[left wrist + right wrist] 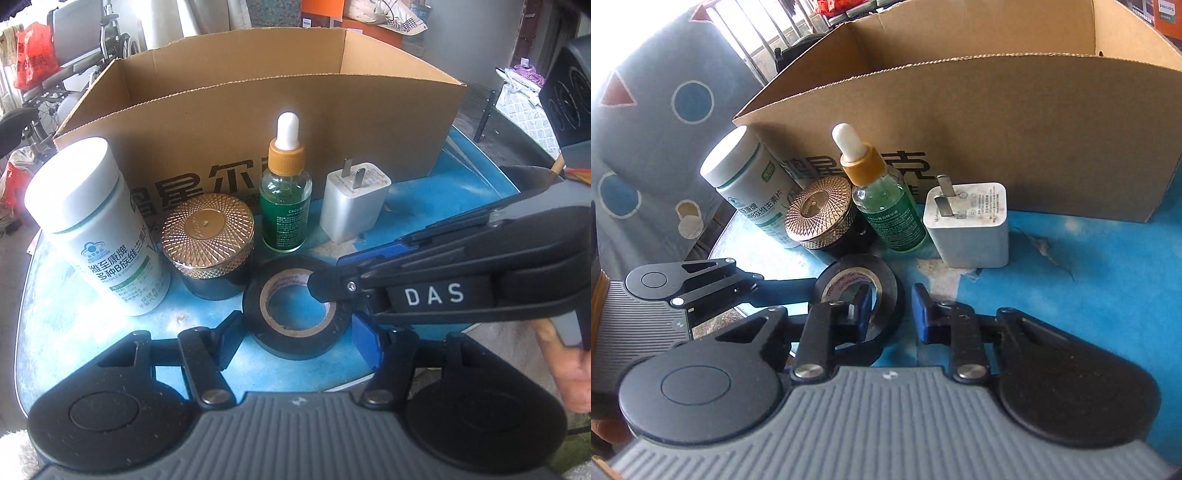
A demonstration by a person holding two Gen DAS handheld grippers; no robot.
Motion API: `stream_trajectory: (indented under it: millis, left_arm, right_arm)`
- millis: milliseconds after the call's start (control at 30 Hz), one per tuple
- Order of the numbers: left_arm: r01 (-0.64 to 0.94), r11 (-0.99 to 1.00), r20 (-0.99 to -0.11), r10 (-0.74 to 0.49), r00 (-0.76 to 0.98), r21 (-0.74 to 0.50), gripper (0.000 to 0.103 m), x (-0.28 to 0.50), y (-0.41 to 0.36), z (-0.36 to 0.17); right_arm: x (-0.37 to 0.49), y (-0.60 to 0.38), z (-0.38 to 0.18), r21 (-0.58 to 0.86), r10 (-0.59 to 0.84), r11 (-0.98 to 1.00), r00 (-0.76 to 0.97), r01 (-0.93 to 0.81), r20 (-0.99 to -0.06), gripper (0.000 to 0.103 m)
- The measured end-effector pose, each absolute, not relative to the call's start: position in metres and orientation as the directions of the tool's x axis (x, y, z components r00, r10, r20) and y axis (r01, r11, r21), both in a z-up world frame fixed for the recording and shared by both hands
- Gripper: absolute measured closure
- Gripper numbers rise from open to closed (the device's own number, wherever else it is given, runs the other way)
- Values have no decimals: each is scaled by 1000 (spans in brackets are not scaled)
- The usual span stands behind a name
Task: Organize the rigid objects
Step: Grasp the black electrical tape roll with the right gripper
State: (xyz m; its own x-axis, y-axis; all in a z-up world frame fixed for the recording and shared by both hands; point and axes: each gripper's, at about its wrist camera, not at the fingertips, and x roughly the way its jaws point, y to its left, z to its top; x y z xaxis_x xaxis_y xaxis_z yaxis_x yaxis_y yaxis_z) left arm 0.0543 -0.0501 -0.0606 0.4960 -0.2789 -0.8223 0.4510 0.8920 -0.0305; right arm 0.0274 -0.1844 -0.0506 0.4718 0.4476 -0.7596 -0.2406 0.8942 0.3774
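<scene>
A black tape roll (pixel 295 314) lies flat on the blue table (pixel 461 192). My left gripper (pixel 297 332) is open, its fingers on either side of the roll. My right gripper (pixel 890 310) is open; its left finger (pixel 862 308) sits in the roll's hole (pixel 849 291) and its right finger is outside the rim. Behind the roll stand a white vitamin bottle (pixel 99 229), a gold-lidded black jar (pixel 210 243), a green dropper bottle (pixel 285 199) and a white charger plug (pixel 354 203). An open cardboard box (pixel 258 110) stands behind them.
The right gripper's body (pixel 461 280) crosses the left wrist view from the right; the left gripper shows in the right wrist view (pixel 701 288). The table's left edge drops off near the vitamin bottle. A patterned cloth (pixel 657 129) hangs to the left.
</scene>
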Motion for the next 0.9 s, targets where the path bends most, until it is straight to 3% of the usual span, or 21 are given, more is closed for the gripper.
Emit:
stream_trajectory:
  millis: [300, 900]
  left_arm:
    - [531, 846, -816, -339, 469, -46, 38, 50, -73, -62]
    - [578, 816, -820, -312, 479, 28, 36, 56, -91, -67]
  right_arm:
    - [13, -205, -45, 343, 392, 920, 493, -190, -777, 83]
    - [13, -208, -47, 299, 355, 935, 520, -192, -777, 82]
